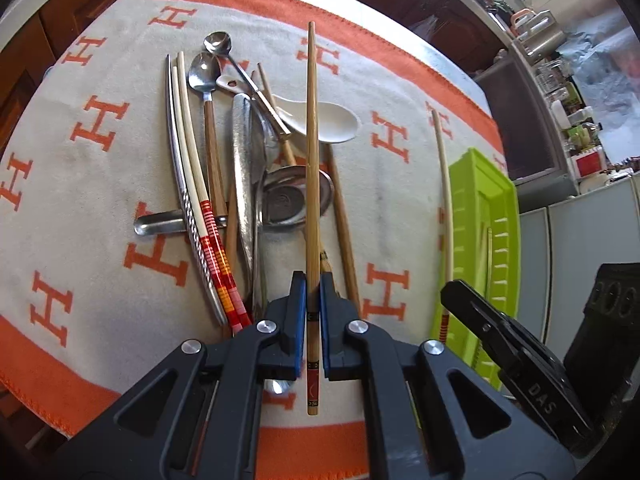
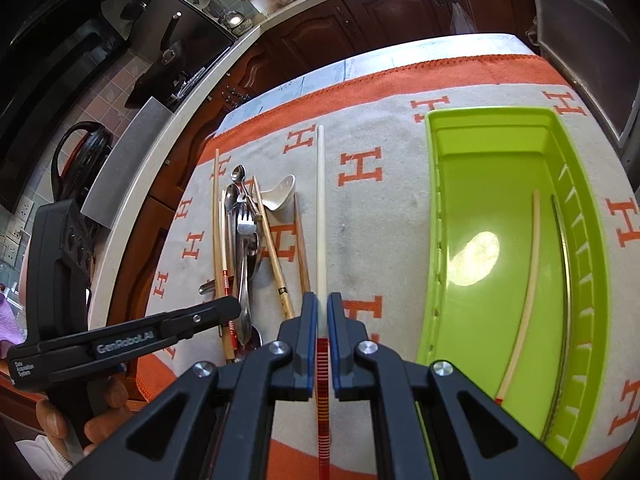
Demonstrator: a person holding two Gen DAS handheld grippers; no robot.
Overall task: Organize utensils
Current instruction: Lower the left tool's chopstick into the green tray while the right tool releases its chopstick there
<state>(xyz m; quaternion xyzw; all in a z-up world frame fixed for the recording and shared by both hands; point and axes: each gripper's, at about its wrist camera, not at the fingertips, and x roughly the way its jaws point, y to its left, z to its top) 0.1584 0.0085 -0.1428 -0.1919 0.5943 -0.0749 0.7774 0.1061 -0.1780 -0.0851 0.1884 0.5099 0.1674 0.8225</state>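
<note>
Left wrist view: the left gripper [image 1: 313,292] has its blue-padded fingers [image 1: 299,300] clamped on a long brown bamboo chopstick [image 1: 312,140], which points straight away from the camera, above the pile. Beneath it, on a cream blanket with orange H letters [image 1: 100,128] spread over the tabletop, lies a heap of utensils: a white ceramic soup spoon [image 1: 332,120], a steel ladle bowl [image 1: 288,200], a wooden-handled steel spoon [image 1: 206,80], a small steel teaspoon [image 1: 218,44], and pale chopsticks with red-striped ends [image 1: 208,232]. To the right sits a lime-green plastic tray [image 1: 472,184]; the right gripper [image 1: 450,290] shows beside it.

Right wrist view: the right gripper [image 2: 320,308] has its fingers [image 2: 307,312] closed on a cream chopstick with a red-striped end [image 2: 321,200], held over the blanket [image 2: 380,208] between the heap and the tray [image 2: 432,240]. A steel fork [image 2: 245,222] lies in the heap. Inside the tray lie a cream chopstick [image 2: 528,280] and, beside it, a thin metal one [image 2: 564,248]. The left gripper [image 2: 236,306] enters from the left.
</note>
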